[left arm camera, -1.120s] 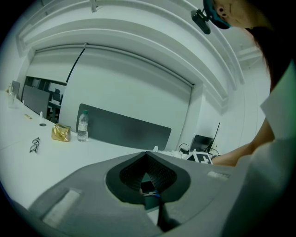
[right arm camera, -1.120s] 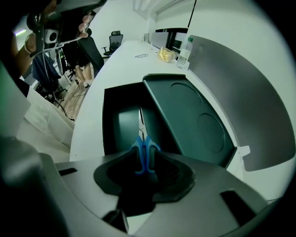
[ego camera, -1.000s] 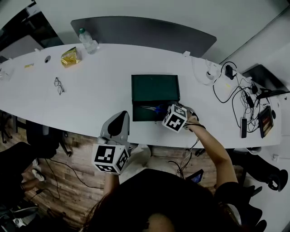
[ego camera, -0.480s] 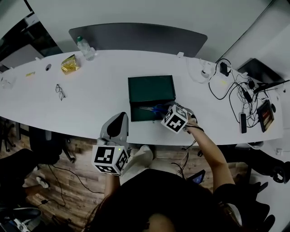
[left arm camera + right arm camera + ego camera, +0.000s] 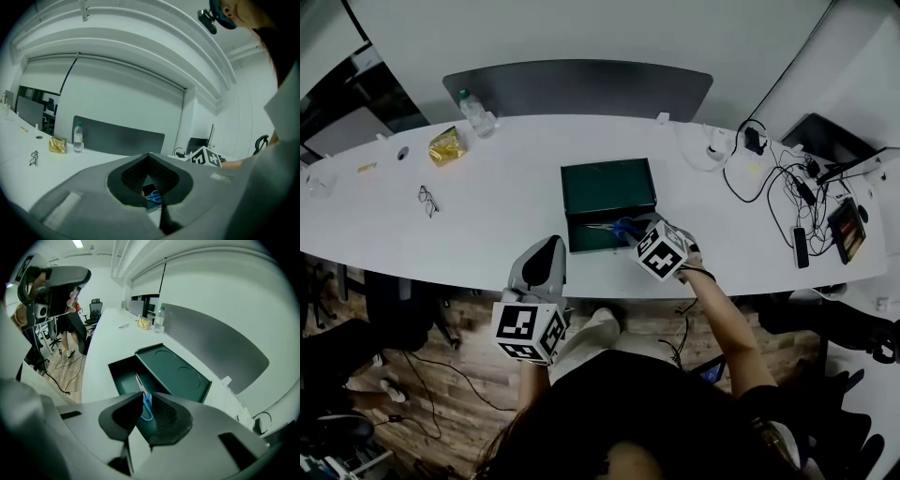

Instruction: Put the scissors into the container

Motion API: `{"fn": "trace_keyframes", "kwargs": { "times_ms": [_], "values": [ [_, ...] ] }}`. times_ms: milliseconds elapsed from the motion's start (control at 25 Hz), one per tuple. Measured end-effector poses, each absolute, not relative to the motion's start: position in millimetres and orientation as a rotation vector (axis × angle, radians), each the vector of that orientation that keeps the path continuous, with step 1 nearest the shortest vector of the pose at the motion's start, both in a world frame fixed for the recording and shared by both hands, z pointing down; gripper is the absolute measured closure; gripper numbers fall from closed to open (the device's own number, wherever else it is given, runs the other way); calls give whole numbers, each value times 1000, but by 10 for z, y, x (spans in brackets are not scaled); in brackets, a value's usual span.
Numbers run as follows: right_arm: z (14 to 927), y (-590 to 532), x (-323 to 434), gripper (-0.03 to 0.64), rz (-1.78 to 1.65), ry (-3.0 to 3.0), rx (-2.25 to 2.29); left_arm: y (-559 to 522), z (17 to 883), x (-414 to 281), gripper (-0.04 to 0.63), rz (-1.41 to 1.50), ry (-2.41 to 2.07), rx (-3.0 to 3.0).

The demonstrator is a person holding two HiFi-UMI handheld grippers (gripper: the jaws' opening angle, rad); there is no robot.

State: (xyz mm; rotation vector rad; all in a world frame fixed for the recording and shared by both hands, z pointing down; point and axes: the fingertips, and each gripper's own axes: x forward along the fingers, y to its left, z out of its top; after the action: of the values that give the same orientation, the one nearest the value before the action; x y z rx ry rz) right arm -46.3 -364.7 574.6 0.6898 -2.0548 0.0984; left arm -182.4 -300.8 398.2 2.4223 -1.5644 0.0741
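A dark green container (image 5: 578, 240) stands open on the white table, its lid (image 5: 607, 186) folded back behind it. Blue-handled scissors (image 5: 619, 226) lie inside it, blades to the left. My right gripper (image 5: 639, 231) hovers just above their handles. In the right gripper view its jaws (image 5: 143, 397) stand a narrow gap apart and have just been closing. The scissors (image 5: 146, 409) show through that gap, below the tips and apart from the pads. My left gripper (image 5: 551, 246) hangs off the table's front edge; its tips (image 5: 150, 157) meet with nothing between them.
A water bottle (image 5: 476, 111), a yellow packet (image 5: 445, 145) and glasses (image 5: 426, 199) lie at the table's far left. Cables, phones and chargers (image 5: 797, 216) crowd the right end. A grey divider panel (image 5: 581, 89) runs along the back edge.
The right gripper has lifted a little off the scissors, which stay put in the container. The left gripper has barely shifted.
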Motion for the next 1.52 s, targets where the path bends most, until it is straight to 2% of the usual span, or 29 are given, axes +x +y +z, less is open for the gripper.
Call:
{"fn": "trace_keyframes", "kwargs": {
  "times_ms": [1040, 1520],
  "values": [
    [4913, -3247, -457, 606, 118, -2343, 991, -2504, 3709, -1438, 584, 81, -1555, 2513],
    [4562, -2866, -286, 607, 87, -2466, 1074, -2121, 3600, -1179, 584, 79, -1580, 2530]
  ]
}}
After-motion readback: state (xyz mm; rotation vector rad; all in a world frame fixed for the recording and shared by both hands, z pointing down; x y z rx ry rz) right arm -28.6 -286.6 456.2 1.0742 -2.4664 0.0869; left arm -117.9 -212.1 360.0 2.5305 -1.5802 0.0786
